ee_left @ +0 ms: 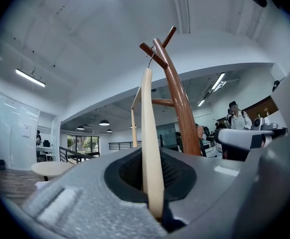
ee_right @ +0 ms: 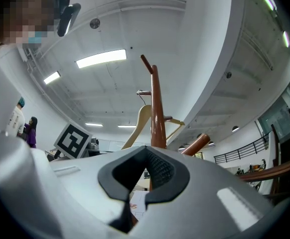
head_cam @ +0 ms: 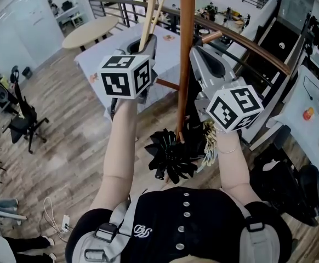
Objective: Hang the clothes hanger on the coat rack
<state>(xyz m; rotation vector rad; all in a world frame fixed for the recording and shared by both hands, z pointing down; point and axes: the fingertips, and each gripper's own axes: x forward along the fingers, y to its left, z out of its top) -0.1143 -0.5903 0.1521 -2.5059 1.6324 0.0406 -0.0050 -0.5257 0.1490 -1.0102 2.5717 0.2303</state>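
Left gripper (ee_left: 155, 217) clamps the hanger (ee_left: 149, 133), its hook (ee_left: 151, 56) by the rack's (ee_left: 181, 108) top peg (ee_left: 158, 60). Released early, it may fall. Right gripper (ee_right: 130, 209) is closed, empty.

You get evenly bright views under ceiling strip lights (ee_right: 101, 58), with soft shadows, no harsh glare, heavy fisheye bending, dark corners and a blurred near foreground.

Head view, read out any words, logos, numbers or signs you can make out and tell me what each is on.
None can be read for sure.
Top: small white cursive logo, too small to read.
Left cube and right cube: square black-and-white markers, no letters.
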